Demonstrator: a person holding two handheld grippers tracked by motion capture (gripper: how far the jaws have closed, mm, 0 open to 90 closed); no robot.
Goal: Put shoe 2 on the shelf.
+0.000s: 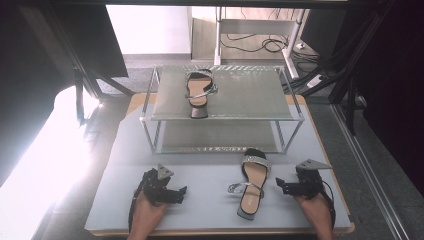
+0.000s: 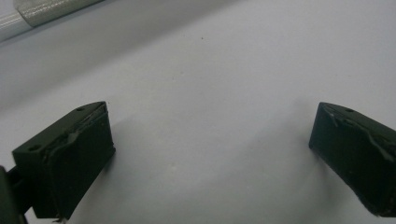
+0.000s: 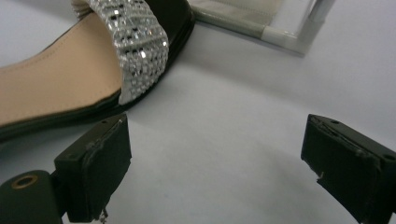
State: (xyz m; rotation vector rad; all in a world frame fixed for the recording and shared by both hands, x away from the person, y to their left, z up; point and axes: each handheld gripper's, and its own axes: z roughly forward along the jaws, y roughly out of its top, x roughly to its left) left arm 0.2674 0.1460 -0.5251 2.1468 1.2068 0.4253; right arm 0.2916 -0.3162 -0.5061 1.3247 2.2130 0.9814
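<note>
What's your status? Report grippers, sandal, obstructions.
Left gripper and right gripper open, empty. Sandal flat on mat between them, untouched. Nothing in the way.

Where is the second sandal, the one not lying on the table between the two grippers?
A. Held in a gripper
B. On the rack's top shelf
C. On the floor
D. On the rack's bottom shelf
B: the second sandal lies on the rack's top shelf, toe pointing away.

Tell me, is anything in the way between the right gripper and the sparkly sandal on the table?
Nothing visible is. The right gripper sits beside the sandal with its jaws open, and bare grey mat lies between them. In the right gripper view the sandal's sparkly strap lies just past one jaw, not touching it.
</note>
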